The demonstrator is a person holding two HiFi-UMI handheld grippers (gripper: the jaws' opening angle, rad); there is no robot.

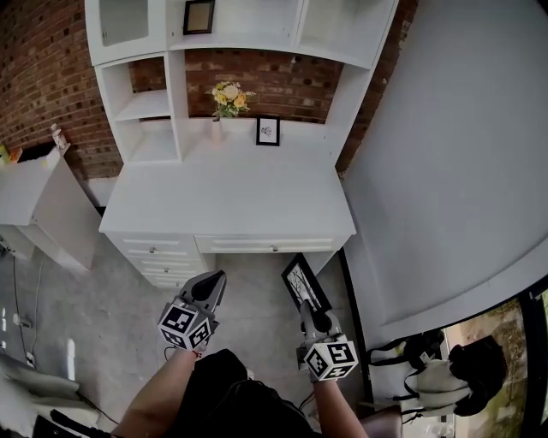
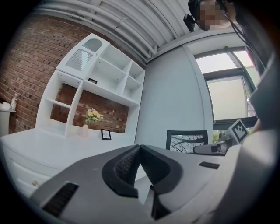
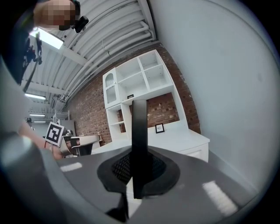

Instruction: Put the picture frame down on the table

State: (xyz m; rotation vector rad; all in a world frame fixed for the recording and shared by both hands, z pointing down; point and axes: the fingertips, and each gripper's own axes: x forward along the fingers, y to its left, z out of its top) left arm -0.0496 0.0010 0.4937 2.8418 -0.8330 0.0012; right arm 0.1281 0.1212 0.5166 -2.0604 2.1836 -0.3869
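Observation:
A black picture frame (image 1: pixel 302 285) with a tree drawing is held in front of the white desk (image 1: pixel 231 201), below the level of its top. My right gripper (image 1: pixel 313 316) is shut on the frame's lower edge; in the right gripper view the frame (image 3: pixel 139 144) stands edge-on between the jaws. My left gripper (image 1: pixel 214 287) hangs to the left of it, shut with nothing in it. From the left gripper view the frame (image 2: pixel 187 141) shows its face at the right, with the right gripper's marker cube (image 2: pixel 240 130) beside it.
On the desk's back stand a vase of yellow flowers (image 1: pixel 229 100) and a small framed picture (image 1: pixel 268 131). Another frame (image 1: pixel 199 16) sits on the top shelf. Drawers (image 1: pixel 158 251) face me. A white cabinet (image 1: pixel 38 205) stands left, a grey wall (image 1: pixel 454 171) right, bags (image 1: pixel 441 364) lower right.

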